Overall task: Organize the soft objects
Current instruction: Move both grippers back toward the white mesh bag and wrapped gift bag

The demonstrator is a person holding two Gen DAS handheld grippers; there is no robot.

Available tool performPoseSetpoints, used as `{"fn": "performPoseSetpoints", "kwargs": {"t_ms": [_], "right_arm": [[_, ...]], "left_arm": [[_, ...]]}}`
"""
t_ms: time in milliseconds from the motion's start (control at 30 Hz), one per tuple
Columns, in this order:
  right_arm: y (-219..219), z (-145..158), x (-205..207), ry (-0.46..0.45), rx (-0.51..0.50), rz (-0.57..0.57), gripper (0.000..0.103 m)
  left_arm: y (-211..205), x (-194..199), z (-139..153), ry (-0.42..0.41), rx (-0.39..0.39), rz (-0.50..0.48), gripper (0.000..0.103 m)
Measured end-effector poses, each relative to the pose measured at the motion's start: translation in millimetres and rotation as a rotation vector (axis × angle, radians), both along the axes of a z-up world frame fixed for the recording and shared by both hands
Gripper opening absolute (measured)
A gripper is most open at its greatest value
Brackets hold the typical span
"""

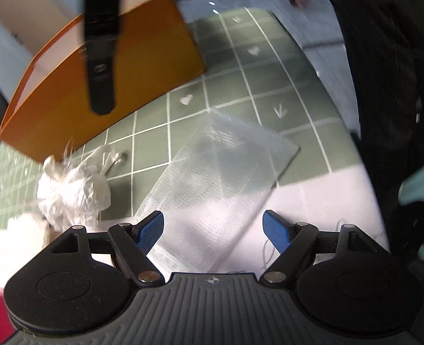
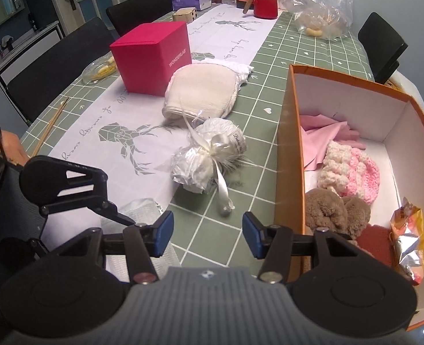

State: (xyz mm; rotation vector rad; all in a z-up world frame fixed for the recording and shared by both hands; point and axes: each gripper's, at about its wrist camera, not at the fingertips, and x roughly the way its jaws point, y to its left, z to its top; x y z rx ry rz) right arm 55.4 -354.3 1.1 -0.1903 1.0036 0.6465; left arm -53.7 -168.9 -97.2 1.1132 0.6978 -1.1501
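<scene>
The left tongs (image 1: 213, 230) stand wide open with nothing between the blue pads (image 1: 151, 230). They hover low over a thin, see-through mesh cloth (image 1: 220, 172) that lies flat straight ahead of them, half on the white table runner (image 1: 327, 201) and half on the green checked tablecloth (image 1: 240, 86). That cloth looks feather-light and limp; it would likely slide on the smooth runner and droop when lifted, so a pinch on its near edge or a corner seems the surest hold. Whether the pads touch it cannot be told.

Ahead and to the left of these tongs sits a white bundle wrapped in crinkly film (image 1: 74, 189), tied with a ribbon. It looks soft, light and squashy, the film probably slippery; the gathered ribbon knot at its waist seems the best place to grip.

The right tongs (image 2: 207, 234) are also open wide and hold nothing, touching nothing that can be seen. The same bundle (image 2: 209, 152) lies just ahead of them, with a folded cream towel (image 2: 203, 92) farther on beside a red box (image 2: 154, 57).

To the right of the right tongs stands the orange box (image 2: 289, 143), already holding a pink cloth (image 2: 321, 141), a pink-and-cream knitted piece (image 2: 352, 169), a brown plush thing (image 2: 335, 212) and a foil snack bag (image 2: 410, 235).
</scene>
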Motion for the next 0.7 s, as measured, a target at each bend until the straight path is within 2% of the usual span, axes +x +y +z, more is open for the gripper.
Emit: {"fn": "performPoseSetpoints", "kwargs": {"t_ms": [100, 200, 267, 367, 533, 567, 700], "right_arm": [[2, 1, 0, 0.006, 0.013, 0.006, 0.053], [5, 1, -1, 0.011, 0.023, 0.017, 0.054], [7, 1, -2, 0.012, 0.024, 0.023, 0.055], [7, -1, -3, 0.014, 0.021, 0.021, 0.057], [0, -1, -1, 0.015, 0.03, 0.004, 0.059], [-1, -1, -1, 0.016, 0.031, 0.002, 0.059], [-2, -2, 0, 0.019, 0.03, 0.002, 0.06]], "left_arm": [[-3, 1, -2, -0.032, 0.0, -0.031, 0.101], [-13, 8, -4, -0.079, 0.001, -0.024, 0.103], [-16, 16, -5, -0.08, -0.008, 0.002, 0.103], [-17, 33, -7, -0.019, -0.055, 0.081, 0.103], [-12, 59, -8, 0.173, -0.122, 0.189, 0.103], [-10, 61, -8, 0.194, -0.132, 0.196, 0.101], [-4, 67, -5, 0.28, -0.171, 0.229, 0.069]]}}
